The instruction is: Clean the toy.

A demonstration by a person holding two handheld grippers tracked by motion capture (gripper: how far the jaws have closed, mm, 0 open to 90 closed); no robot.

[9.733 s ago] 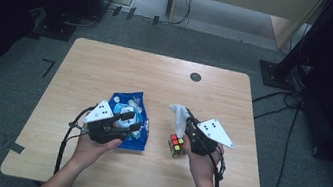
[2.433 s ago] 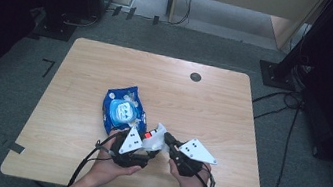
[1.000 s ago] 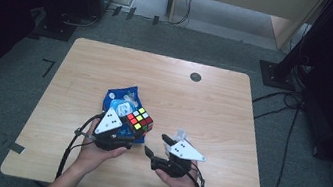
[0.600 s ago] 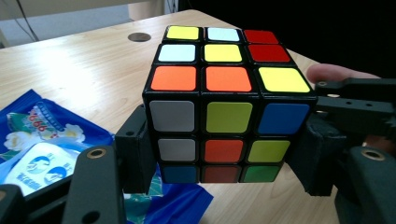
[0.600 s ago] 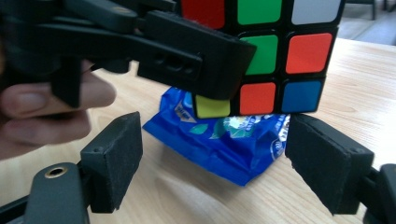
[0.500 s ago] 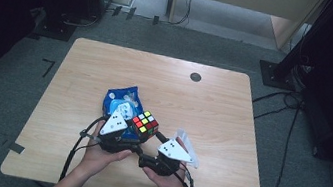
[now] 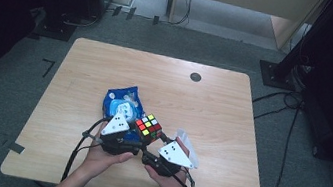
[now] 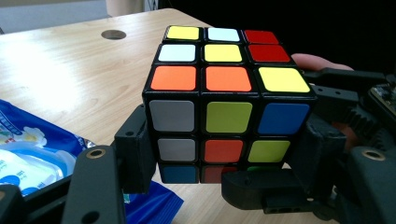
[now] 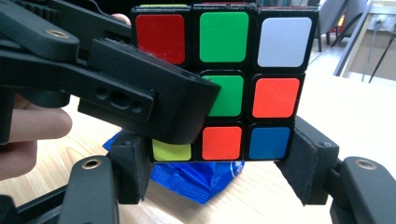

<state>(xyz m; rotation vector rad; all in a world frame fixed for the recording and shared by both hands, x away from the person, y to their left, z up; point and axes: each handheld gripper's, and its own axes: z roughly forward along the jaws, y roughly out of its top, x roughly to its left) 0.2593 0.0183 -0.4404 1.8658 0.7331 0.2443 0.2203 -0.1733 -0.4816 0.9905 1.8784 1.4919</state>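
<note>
Wooden table [image 7: 214,101] stands on grey carpet, cables trailing along the floor on the right. Near its front edge, both hand-held grippers meet at the Rubik's cube [image 7: 148,127], which is lifted clear of the surface, just beside a blue snack packet [image 7: 120,101].

The left gripper [image 7: 140,137] is clamped on the cube: in the left gripper view its two black jaws press on opposite sides of the cube's lower layers [image 8: 229,112].

The right gripper [image 7: 150,156] comes in from the other side. Its jaws have just been closing, with the cube's bottom layer [image 9: 224,140] between them; the right-hand pad looks to touch the cube's corner, while the left-hand pad is half hidden behind the other gripper's jaw, so a firm grip cannot be confirmed.

Step in hand, as judged: securing a second grip on one layer to twist it. The next move calls for the right jaws to seat squarely on a single layer, then rotate about the cube's axis while the left gripper holds the rest steady; a skewed grip could jam the turn.
</note>
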